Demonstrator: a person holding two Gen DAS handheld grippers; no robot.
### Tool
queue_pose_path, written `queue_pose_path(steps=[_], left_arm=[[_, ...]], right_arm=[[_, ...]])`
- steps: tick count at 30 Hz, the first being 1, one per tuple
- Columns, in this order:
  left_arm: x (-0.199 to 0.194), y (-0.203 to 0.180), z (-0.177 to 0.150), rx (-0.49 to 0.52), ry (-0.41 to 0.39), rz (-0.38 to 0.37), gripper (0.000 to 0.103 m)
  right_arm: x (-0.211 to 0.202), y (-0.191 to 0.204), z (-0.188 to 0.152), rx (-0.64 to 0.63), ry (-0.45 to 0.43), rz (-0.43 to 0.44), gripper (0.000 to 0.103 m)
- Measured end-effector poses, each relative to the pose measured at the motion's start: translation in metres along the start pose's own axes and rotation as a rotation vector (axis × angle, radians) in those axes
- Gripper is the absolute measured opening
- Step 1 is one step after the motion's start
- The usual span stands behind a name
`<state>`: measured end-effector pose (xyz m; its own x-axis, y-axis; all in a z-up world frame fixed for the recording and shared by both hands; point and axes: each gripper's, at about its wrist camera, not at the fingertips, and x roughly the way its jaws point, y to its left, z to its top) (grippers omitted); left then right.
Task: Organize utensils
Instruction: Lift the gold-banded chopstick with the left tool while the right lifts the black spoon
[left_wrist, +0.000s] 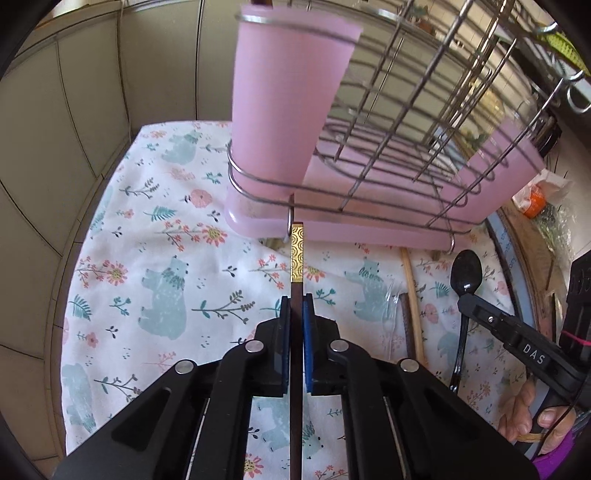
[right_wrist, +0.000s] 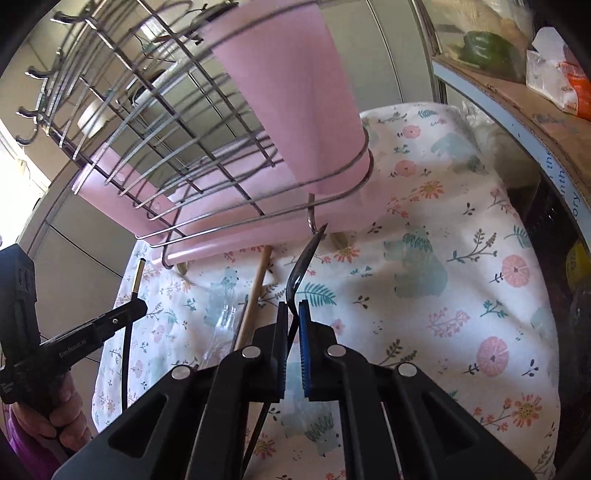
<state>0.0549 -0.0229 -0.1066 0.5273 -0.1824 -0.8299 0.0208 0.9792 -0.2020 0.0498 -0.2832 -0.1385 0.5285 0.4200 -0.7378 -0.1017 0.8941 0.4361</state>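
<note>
The left gripper (left_wrist: 296, 306), its side printed "GenRobot.AI" in the right wrist view, has its fingers (left_wrist: 284, 314) clamped on a dark chopstick (left_wrist: 297, 254) with a gold-patterned end that points at the foot of the wire rack (left_wrist: 388, 155), just below the pink cup (left_wrist: 288, 103) at its left corner. Between the hands a wooden chopstick (left_wrist: 412, 295) and a clear plastic fork (left_wrist: 391, 299) lie on the floral cloth (left_wrist: 147, 221) covering the tabletop. The right gripper (right_wrist: 293, 314), marked "DAS", pinches a black spoon (right_wrist: 301, 266) by its neck, bowl up near the rack's front wire; blue lettering on the cardboard (right_wrist: 535, 110) at far right is too cut off to read.
</note>
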Motion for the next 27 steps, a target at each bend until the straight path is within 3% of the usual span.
queue_pose_path(steps=[27], left_arm=[[-0.091,-0.008,0.010,-0.034,-0.263,-0.095,0.005]], right_arm=[[-0.067,0.026,0.012,-0.079,-0.229,0.043,0.005]])
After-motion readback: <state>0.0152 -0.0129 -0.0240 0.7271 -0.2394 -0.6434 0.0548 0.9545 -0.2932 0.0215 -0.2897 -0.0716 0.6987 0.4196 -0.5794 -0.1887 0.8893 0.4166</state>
